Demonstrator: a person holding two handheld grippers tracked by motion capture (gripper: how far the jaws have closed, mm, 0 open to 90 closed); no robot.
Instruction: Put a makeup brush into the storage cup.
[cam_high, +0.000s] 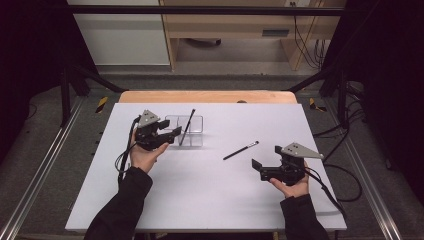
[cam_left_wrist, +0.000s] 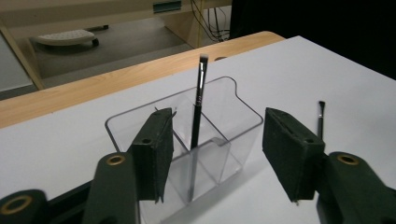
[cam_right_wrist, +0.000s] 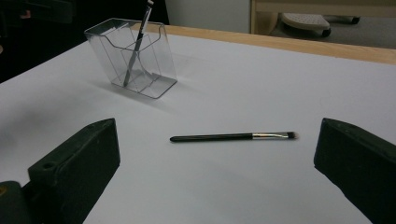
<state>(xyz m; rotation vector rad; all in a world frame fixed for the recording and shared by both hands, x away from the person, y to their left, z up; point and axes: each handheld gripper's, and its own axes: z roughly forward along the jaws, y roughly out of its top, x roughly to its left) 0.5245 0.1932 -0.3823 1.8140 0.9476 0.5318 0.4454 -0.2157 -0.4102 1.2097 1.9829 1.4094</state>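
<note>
**Second brush waiting while the first stands in the holder**

Forearms are coming in nearest the high camera, and from there we are seeing the left gripper (cam_high: 165, 134) just beside the clear holder (cam_high: 197, 123), jaws spread and gripping nothing. We are seeing the right gripper (cam_high: 260, 169) near the table's (cam_high: 200, 200) right edge, jaws wide apart, facing the loose brush (cam_high: 240, 150) lying flat mid-table, well apart from the holder.

Black pads are rising closest in the left gripper view, where we are looking between them at the standing brush (cam_left_wrist: 198, 112), leaning in a rear compartment of the holder (cam_left_wrist: 247, 112). We are judging it best to back straight off, so neither pad clips the rim.

Wide jaws are framing the right gripper view, with the loose brush (cam_right_wrist: 233, 136) lying crosswise between them. We are judging a low, square approach onto the handle best. Bare table is surrounding it, giving ample room; the holder (cam_right_wrist: 159, 70) is standing far off.
</note>
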